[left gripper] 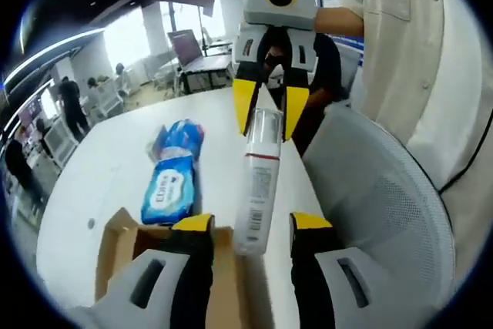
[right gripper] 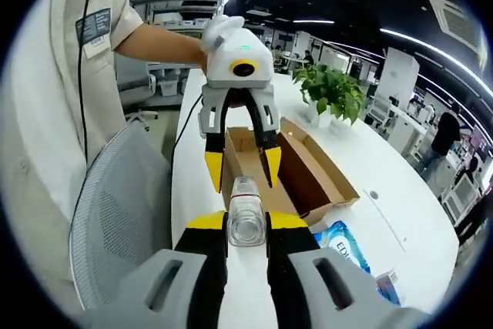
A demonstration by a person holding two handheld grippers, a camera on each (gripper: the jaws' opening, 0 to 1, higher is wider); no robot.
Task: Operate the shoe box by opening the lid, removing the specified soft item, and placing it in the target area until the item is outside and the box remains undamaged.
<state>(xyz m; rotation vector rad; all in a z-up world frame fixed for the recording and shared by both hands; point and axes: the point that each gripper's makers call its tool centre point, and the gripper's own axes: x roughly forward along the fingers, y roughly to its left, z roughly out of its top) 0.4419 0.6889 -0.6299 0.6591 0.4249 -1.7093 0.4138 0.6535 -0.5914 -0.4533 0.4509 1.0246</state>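
Note:
A white bottle (left gripper: 254, 198) with a clear cap and a printed label hangs in the air between the two grippers. My right gripper (right gripper: 246, 225) is shut on its capped end (right gripper: 246, 229); from the left gripper view it (left gripper: 269, 125) reaches in from above. My left gripper (left gripper: 252, 225) is open, its yellow-tipped jaws straddling the bottle's other end with a gap on each side, as the right gripper view also shows (right gripper: 243, 166). The open cardboard shoe box (right gripper: 308, 167) lies on the white table (right gripper: 400, 190) under the grippers. A blue soft packet (left gripper: 173, 175) lies on the table beside the box.
A grey mesh chair (left gripper: 377, 198) stands against the table's near edge, and a person in a beige shirt (left gripper: 416, 36) is behind it. A potted plant (right gripper: 331, 86) sits past the box. Desks and other people fill the office beyond.

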